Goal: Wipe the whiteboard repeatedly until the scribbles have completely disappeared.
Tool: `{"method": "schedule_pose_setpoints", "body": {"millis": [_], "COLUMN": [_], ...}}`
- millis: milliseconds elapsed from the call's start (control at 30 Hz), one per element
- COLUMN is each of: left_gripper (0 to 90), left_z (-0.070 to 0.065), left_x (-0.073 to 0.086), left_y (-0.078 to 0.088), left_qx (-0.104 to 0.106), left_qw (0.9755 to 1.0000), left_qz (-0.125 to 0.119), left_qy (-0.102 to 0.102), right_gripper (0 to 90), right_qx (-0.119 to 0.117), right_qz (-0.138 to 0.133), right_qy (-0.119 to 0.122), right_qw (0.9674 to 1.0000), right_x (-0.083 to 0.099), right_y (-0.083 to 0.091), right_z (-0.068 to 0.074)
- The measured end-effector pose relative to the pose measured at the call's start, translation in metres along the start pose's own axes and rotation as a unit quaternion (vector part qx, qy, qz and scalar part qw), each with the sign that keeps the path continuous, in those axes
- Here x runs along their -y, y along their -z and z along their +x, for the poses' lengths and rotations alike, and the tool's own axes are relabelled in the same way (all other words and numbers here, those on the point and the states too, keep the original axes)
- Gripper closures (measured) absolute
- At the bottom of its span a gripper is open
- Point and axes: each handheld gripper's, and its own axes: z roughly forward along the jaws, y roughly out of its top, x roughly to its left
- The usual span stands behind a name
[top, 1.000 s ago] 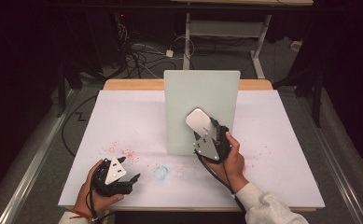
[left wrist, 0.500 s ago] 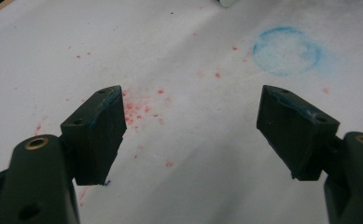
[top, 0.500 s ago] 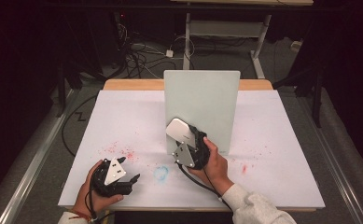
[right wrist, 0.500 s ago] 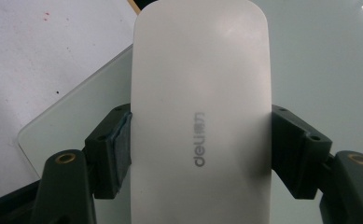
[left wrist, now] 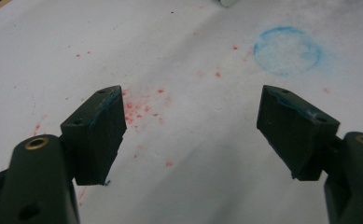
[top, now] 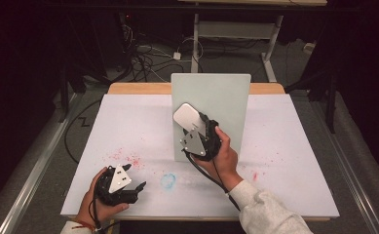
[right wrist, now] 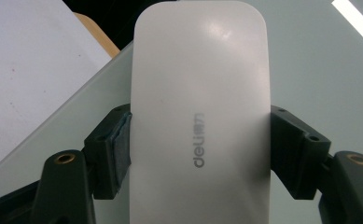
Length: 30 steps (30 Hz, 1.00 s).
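A white rounded eraser [top: 187, 116], marked "deli" in grey letters in the right gripper view, is clamped by its long sides between the two black jaws of the right gripper [top: 193, 127]. In that view the pads are pressed against both flanks of the eraser [right wrist: 200, 116], so the jaws are closed on it, and nothing else is held. Seen from the high view, the eraser is held against the face of the pale green upright board [top: 226, 97], at the board's left half and roughly at mid height. The right gripper is carried by the right hand [top: 223, 158], which is placed just in front of the board's lower edge.

The left gripper [top: 139, 187] is held low over the white table sheet [top: 299, 146], well in front of the board and to its left, near the table's front edge. Its jaws are spread wide in the left gripper view [left wrist: 191, 130], and only the sheet is seen between them. A blue chalk ring [top: 168, 181] is found on the sheet in front of the board, between the two grippers. Red specks [top: 126, 157] are scattered in front of the board's left side, just beyond the left gripper.
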Motion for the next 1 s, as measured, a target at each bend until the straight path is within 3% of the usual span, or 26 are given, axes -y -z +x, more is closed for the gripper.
{"method": "schedule_pose_setpoints", "body": {"millis": [233, 500, 633, 1000], "left_gripper": [22.9, 22.9, 22.9, 22.9], "left_z": [0.0, 0.0, 0.0, 0.0], "left_x": [0.0, 0.001, 0.0, 0.001], "left_y": [0.0, 0.001, 0.001, 0.001], "left_qx": [-0.001, 0.001, -0.002, 0.0], "left_qw": [1.0, 1.0, 1.0, 1.0], "left_qz": [-0.001, 0.002, -0.001, 0.003], "left_qy": [-0.001, 0.006, 0.0, 0.005], "right_gripper": [30.8, 30.9, 30.9, 30.9], "right_qx": [-0.011, -0.038, -0.044, -0.044], "right_qz": [0.004, 0.013, 0.018, 0.028], "right_qy": [0.014, 0.047, 0.055, 0.056], "right_qw": [0.9998, 0.9981, 0.9974, 0.9971], "right_x": [0.003, 0.022, 0.033, 0.059], "right_y": [0.0, 0.007, 0.012, 0.022], "right_z": [0.013, 0.028, 0.029, 0.024]}}
